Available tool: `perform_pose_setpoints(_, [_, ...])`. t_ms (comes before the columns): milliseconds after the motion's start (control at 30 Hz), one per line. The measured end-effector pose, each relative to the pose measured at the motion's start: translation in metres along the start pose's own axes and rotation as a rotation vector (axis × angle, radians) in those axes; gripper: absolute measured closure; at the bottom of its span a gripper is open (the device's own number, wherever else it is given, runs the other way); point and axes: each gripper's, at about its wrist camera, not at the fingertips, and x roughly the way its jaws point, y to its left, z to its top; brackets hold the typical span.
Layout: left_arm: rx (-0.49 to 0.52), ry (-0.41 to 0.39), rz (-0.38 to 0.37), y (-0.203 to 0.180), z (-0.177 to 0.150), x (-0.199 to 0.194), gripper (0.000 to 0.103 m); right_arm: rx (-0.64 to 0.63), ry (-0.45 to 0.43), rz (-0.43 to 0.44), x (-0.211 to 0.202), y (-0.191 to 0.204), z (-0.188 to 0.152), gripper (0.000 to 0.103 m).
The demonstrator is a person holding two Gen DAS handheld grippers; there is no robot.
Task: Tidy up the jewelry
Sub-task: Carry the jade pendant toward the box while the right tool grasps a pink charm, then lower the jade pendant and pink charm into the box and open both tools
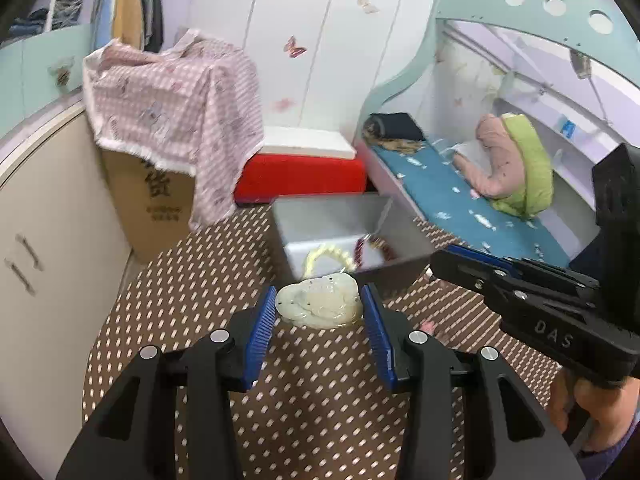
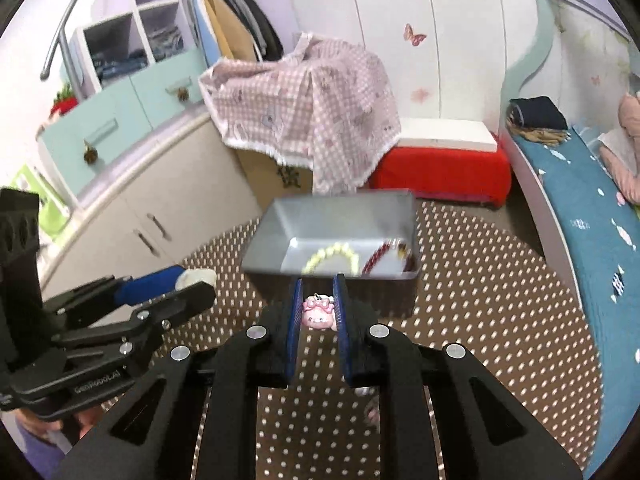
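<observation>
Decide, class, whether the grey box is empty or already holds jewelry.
Not empty. The grey box already holds a pale yellow bead bracelet and a dark red bracelet, both lying on its floor.

Jewelry pieces and the open grey box.
The grey box (image 2: 276,236) sat open, holding a pale yellow bead bracelet (image 2: 330,258) and a dark red bead bracelet (image 2: 378,258) to its right. Just before the box, a pale green jade pendant (image 1: 320,306) and a pink bow charm (image 2: 318,314) were held clamped between blue pads.
</observation>
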Motion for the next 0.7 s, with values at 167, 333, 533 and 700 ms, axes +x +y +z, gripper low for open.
perform_pose_setpoints(167, [0.041,-0.011,0.007,-0.009,0.034,0.014,0.061,0.03,-0.013,0.009,0.004,-0.012,0.026,0.087])
perform_pose_setpoints(333, [0.039,0.041,-0.015,-0.009,0.056,0.045,0.061,0.061,0.004,0.017,0.022,-0.024,0.042,0.087])
perform_pose_setpoints(533, [0.038,0.131,0.0,-0.004,0.059,0.086,0.061,0.072,0.064,0.004,0.055,-0.031,0.042,0.086])
perform_pose_setpoints(700, [0.039,0.168,0.017,-0.002,0.052,0.101,0.061,0.093,0.11,0.003,0.078,-0.036,0.035,0.086])
